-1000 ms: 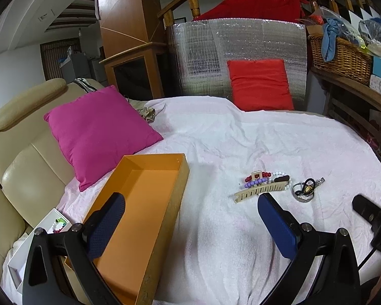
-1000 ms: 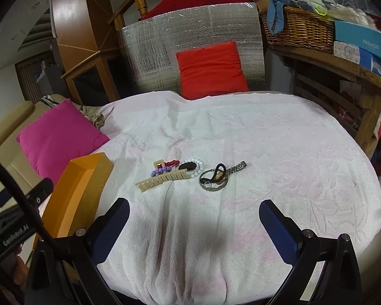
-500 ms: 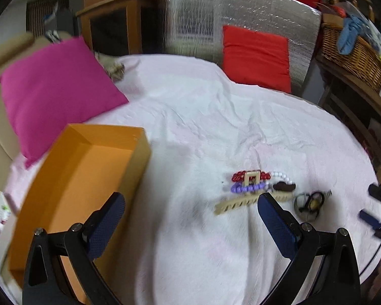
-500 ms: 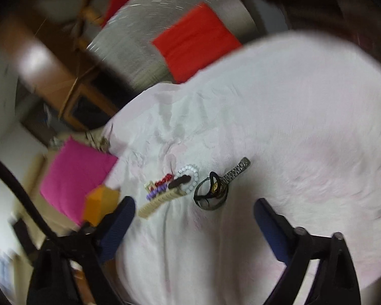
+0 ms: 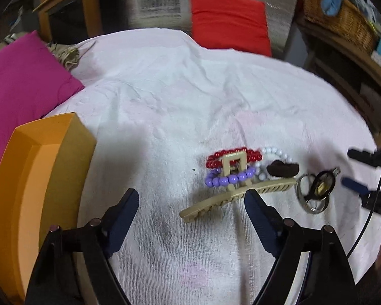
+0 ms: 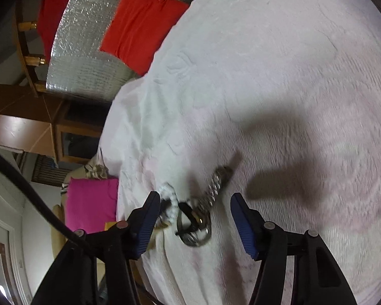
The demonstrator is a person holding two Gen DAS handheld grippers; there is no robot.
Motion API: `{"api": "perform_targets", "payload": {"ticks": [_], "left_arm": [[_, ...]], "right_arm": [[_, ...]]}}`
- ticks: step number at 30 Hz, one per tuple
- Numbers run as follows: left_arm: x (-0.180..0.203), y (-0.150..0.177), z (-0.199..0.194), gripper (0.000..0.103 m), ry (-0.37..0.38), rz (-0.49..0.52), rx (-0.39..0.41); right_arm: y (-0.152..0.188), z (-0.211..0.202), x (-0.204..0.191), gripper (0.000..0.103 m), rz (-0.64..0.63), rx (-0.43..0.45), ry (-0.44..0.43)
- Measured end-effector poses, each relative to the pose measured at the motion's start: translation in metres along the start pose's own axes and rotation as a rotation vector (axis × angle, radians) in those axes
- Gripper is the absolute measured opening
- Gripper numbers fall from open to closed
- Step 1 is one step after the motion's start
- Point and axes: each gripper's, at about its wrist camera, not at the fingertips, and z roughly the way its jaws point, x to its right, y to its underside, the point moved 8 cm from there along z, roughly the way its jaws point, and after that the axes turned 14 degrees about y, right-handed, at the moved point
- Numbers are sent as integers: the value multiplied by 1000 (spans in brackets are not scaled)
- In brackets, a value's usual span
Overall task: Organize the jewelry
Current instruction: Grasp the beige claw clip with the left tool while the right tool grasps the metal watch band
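I hold my left gripper [image 5: 191,199] spread above the towel [image 5: 180,96], its right finger by the comb [image 5: 237,195] and beads [image 5: 229,175]. My right gripper [image 6: 195,203] is spread around the watch [image 6: 198,218]. The box [image 5: 38,178] sits left.

Orange box [image 5: 38,178] cut off lower-left

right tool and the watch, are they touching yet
Apart. The right wrist view shows the open right tool straddling the watch, with white cloth visible between each blue finger and the watch.
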Motion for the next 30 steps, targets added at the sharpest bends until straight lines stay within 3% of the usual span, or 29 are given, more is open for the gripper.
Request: {"api": "perform_targets", "payload": {"ticks": [4, 16, 21, 25, 27, 30], "left_arm": [[-2, 6, 14, 86, 19, 11, -65], [-9, 14, 31, 82, 76, -4, -135], [1, 20, 37, 54, 127, 2, -163], [9, 22, 40, 45, 120, 54, -161], [12, 22, 40, 31, 134, 63, -158], [24, 25, 40, 16, 266, 36, -180]], "right_arm": [[-6, 14, 0, 51, 28, -38, 13], [-12, 31, -16, 44, -47, 25, 151], [-13, 31, -15, 42, -50, 32, 145], [-12, 29, -12, 39, -61, 37, 149], [-11, 29, -10, 37, -65, 39, 156], [-11, 29, -10, 37, -66, 40, 155]]}}
